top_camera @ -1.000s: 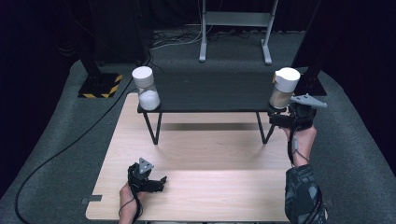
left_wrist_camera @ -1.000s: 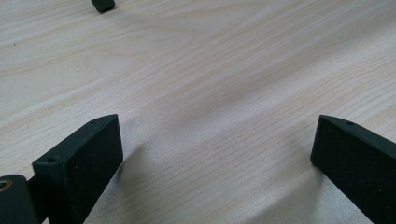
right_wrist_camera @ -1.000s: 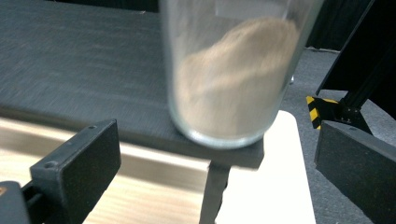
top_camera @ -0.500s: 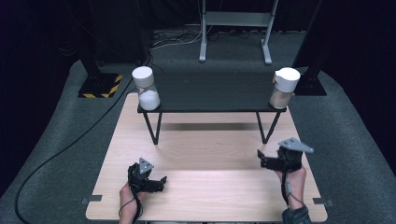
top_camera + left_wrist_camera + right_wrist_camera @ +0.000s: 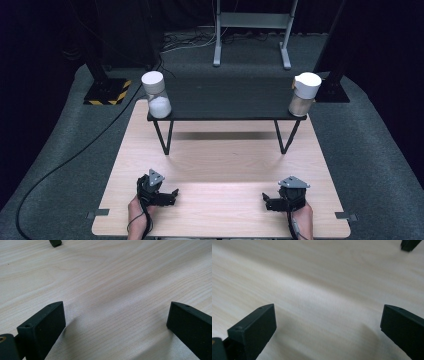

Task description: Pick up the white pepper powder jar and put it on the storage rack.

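Two clear jars with white lids stand on a low black bench [image 5: 225,97]. The left jar [image 5: 156,95] holds white powder and stands at the bench's left end. The right jar [image 5: 305,95] holds something tan and stands at the right end. My left gripper [image 5: 171,194] rests low on the wooden tabletop [image 5: 220,155] near its front left, pointing right. Its jaws stand wide apart over bare wood in the left gripper view [image 5: 115,325]. My right gripper [image 5: 266,202] lies at the front right, pointing left, open too, with nothing between its fingers [image 5: 328,326].
The bench stands on thin black legs at the far half of the tabletop; one leg foot [image 5: 55,242] shows in the left gripper view, another foot [image 5: 409,244] in the right gripper view. Dark carpet [image 5: 60,165], a cable and stand bases surround the table.
My right gripper has drawn back from beside the right jar on the bench, down to the tabletop's front right. The jar stays on the bench. The left gripper has not moved.
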Available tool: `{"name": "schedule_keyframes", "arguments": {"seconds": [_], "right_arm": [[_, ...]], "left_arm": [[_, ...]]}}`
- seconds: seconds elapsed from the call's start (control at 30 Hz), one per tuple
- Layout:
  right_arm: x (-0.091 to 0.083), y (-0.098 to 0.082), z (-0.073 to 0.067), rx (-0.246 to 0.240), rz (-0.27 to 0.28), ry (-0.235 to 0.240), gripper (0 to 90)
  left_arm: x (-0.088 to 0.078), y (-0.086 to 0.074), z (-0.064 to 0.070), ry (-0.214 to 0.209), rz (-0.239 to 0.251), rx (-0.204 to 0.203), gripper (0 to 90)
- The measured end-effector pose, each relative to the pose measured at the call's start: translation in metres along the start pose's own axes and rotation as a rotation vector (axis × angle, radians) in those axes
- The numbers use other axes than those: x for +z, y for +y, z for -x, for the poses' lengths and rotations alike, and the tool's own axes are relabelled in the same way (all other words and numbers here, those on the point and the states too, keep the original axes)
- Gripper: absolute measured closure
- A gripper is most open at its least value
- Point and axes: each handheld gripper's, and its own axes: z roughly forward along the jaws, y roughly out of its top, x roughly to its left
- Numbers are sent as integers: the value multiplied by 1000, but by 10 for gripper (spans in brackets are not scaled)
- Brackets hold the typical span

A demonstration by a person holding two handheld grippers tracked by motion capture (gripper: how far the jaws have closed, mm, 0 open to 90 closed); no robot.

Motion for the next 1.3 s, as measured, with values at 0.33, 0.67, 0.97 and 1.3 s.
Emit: {"name": "schedule_keyframes", "arguments": {"seconds": [0.33, 0.67, 0.97, 1.3], "right_arm": [[-5, -7, -1, 4, 22, 9, 0], [-3, -4, -3, 51, 6, -28, 0], [-5, -10, -2, 59, 39, -26, 0], [-5, -10, -5, 56, 44, -41, 0]], "left_arm": [[0, 1, -1, -3, -4, 4, 18], [0, 0, 0, 1, 0, 6, 20], [0, 0, 0, 2, 0, 6, 19], [0, 0, 1, 6, 0, 7, 15]]}}
